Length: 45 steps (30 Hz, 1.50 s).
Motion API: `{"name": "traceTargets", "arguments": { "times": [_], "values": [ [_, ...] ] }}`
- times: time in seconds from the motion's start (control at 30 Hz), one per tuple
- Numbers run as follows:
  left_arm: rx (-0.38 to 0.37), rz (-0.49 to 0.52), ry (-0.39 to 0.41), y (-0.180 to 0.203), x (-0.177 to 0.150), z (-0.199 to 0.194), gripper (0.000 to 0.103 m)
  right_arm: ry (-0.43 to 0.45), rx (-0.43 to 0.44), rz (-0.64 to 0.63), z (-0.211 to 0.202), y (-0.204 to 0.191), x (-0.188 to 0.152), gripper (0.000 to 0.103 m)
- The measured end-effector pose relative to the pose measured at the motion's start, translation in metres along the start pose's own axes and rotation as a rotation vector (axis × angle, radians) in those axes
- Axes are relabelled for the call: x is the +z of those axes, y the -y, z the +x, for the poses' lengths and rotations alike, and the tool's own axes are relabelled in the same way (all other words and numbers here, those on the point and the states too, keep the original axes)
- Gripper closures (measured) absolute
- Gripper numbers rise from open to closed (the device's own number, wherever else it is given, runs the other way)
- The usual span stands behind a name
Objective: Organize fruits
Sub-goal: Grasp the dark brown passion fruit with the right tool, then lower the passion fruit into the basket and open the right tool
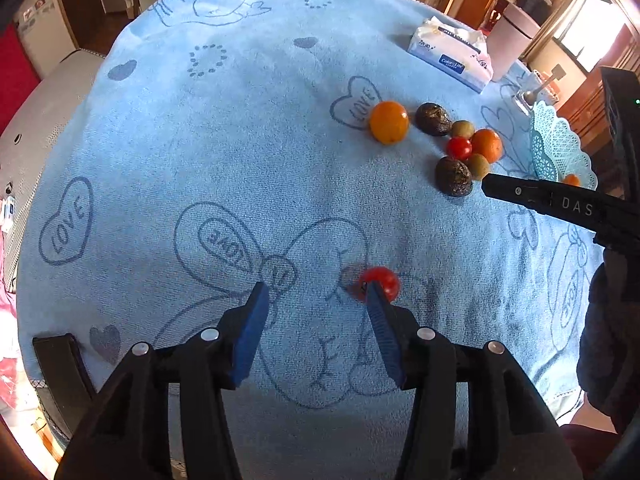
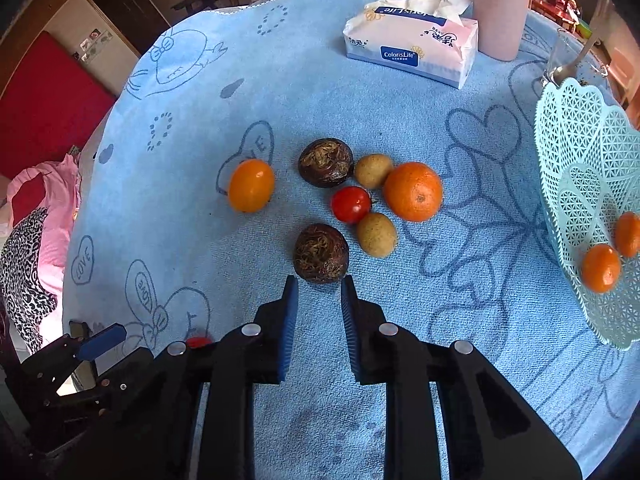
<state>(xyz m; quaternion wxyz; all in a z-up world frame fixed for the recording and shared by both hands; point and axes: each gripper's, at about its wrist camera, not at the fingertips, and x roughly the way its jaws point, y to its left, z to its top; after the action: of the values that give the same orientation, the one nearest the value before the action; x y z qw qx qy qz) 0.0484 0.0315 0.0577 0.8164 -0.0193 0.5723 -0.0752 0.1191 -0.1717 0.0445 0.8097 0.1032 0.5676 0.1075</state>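
Fruits lie on a blue towel [image 1: 200, 140]. My left gripper [image 1: 316, 292] is open and empty; a red cherry tomato [image 1: 382, 280] lies just past its right fingertip. My right gripper [image 2: 319, 284] is open and empty, just short of a dark brown fruit [image 2: 321, 253]. Beyond it lie another brown fruit [image 2: 326, 162], a red tomato [image 2: 351, 204], two tan-green fruits [image 2: 377, 235], an orange [image 2: 413, 191] and a yellow-orange fruit [image 2: 251, 185]. A pale green lattice basket [image 2: 580, 152] at the right holds two small oranges [image 2: 600, 268].
A tissue pack [image 2: 412, 46] and a pink cylinder [image 2: 502, 8] stand at the back. A glass with a spoon [image 2: 568, 60] stands behind the basket. The right gripper shows in the left wrist view [image 1: 560, 202] near the fruit cluster [image 1: 460, 148].
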Motion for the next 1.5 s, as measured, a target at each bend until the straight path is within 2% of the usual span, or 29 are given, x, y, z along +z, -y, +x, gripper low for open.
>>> {"name": "traceTargets", "arguments": {
  "times": [0.03, 0.1, 0.17, 0.3, 0.47, 0.53, 0.6, 0.67, 0.9, 1.17, 1.3, 1.4, 1.5],
  "values": [
    [-0.001, 0.004, -0.002, 0.003, 0.0, 0.001, 0.052, -0.007, 0.005, 0.015, 0.001, 0.004, 0.0, 0.077],
    [-0.001, 0.012, -0.003, 0.009, -0.001, 0.002, 0.052, -0.019, 0.033, 0.048, 0.004, 0.01, 0.0, 0.058],
    [0.002, 0.015, -0.004, 0.011, -0.002, 0.002, 0.052, -0.022, 0.046, 0.068, 0.007, 0.014, -0.001, 0.05],
    [0.018, 0.007, -0.008, 0.006, -0.005, 0.0, 0.052, -0.035, 0.069, 0.086, 0.018, 0.013, 0.005, 0.05],
    [0.037, -0.01, -0.012, -0.006, -0.007, -0.003, 0.052, -0.046, 0.046, 0.057, 0.04, 0.002, 0.019, 0.05],
    [0.039, -0.012, -0.014, -0.008, -0.007, -0.003, 0.051, -0.051, 0.005, 0.027, 0.048, -0.004, 0.022, 0.054],
    [0.037, -0.012, -0.015, -0.009, -0.007, -0.002, 0.051, -0.044, -0.048, -0.013, 0.05, -0.01, 0.021, 0.064],
    [0.031, -0.011, -0.017, -0.008, -0.006, -0.001, 0.051, -0.047, -0.059, -0.034, 0.047, -0.011, 0.019, 0.064],
    [-0.011, 0.028, -0.026, 0.016, -0.001, 0.008, 0.051, -0.016, -0.034, -0.033, 0.009, -0.001, 0.006, 0.064],
    [-0.036, 0.025, -0.055, 0.03, 0.002, 0.03, 0.053, 0.035, -0.033, 0.041, -0.036, 0.034, -0.008, 0.064],
    [-0.03, 0.01, -0.082, 0.03, 0.0, 0.043, 0.067, 0.056, -0.041, 0.07, -0.052, 0.049, -0.014, 0.064],
    [-0.033, 0.004, -0.082, 0.032, -0.001, 0.046, 0.073, 0.076, -0.055, 0.084, -0.065, 0.061, -0.017, 0.064],
    [-0.041, -0.008, -0.071, 0.035, 0.0, 0.042, 0.074, 0.103, -0.073, 0.102, -0.078, 0.074, -0.019, 0.064]
  ]
}}
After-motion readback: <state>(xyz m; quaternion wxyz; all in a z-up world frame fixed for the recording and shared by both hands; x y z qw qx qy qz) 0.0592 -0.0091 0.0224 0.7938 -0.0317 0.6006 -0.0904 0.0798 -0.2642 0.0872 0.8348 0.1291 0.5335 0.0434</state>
